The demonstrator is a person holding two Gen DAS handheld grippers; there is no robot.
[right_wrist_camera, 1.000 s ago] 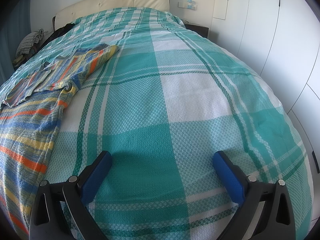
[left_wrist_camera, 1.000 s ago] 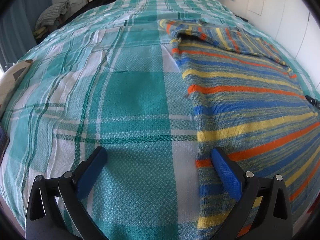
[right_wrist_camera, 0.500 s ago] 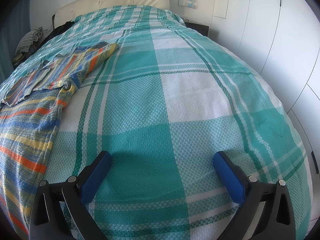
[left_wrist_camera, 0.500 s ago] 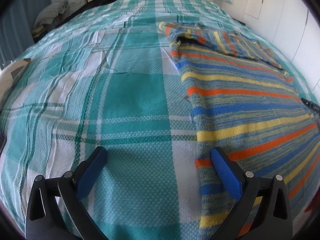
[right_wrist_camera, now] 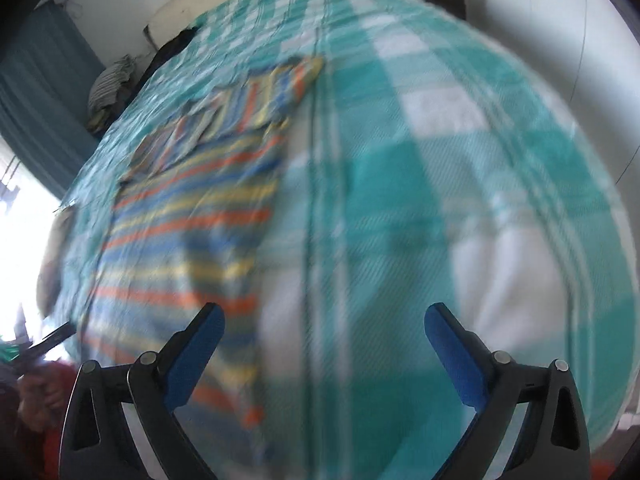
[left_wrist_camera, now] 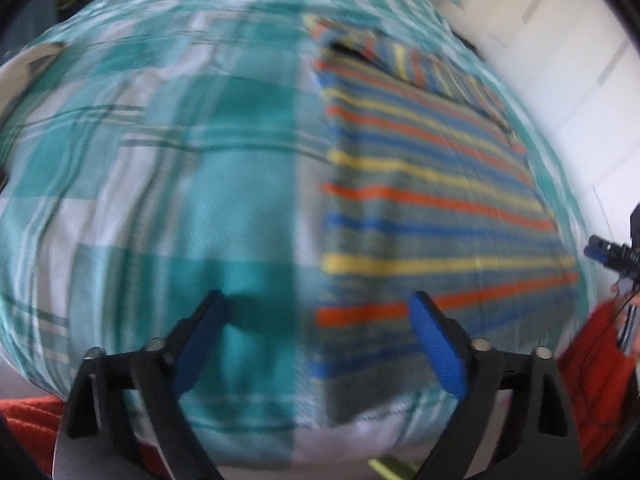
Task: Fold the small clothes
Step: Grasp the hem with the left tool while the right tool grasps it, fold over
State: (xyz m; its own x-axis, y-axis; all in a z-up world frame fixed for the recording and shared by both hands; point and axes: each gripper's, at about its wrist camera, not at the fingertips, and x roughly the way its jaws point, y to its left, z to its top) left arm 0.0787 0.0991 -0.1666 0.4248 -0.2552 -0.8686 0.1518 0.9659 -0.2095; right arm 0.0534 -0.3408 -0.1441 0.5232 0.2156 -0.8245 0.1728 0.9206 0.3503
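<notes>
A striped knit garment [left_wrist_camera: 420, 200] in blue, orange and yellow lies flat on the teal checked bed cover [left_wrist_camera: 180, 168], its top part folded down. My left gripper [left_wrist_camera: 318, 304] hangs above the garment's near left edge; its jaws are closing with nothing pressed between the pads. In the right wrist view the garment [right_wrist_camera: 188, 240] lies to the left, and my right gripper [right_wrist_camera: 325, 314] hovers over bare bed cover [right_wrist_camera: 440, 200] beside the garment's right edge, jaws wide and closing slightly on nothing. Both views are motion-blurred.
The bed's foot edge shows at the bottom of the left wrist view. A person's red sleeve [left_wrist_camera: 592, 364] and the other gripper [left_wrist_camera: 612, 254] are at its right edge. White wardrobe doors [right_wrist_camera: 600, 60] flank the bed; a clothes pile [right_wrist_camera: 112, 84] sits far left.
Both grippers have pulled back towards the foot of the bed and risen, so more of the bed shows. The left jaws stand narrower. The garment has not moved.
</notes>
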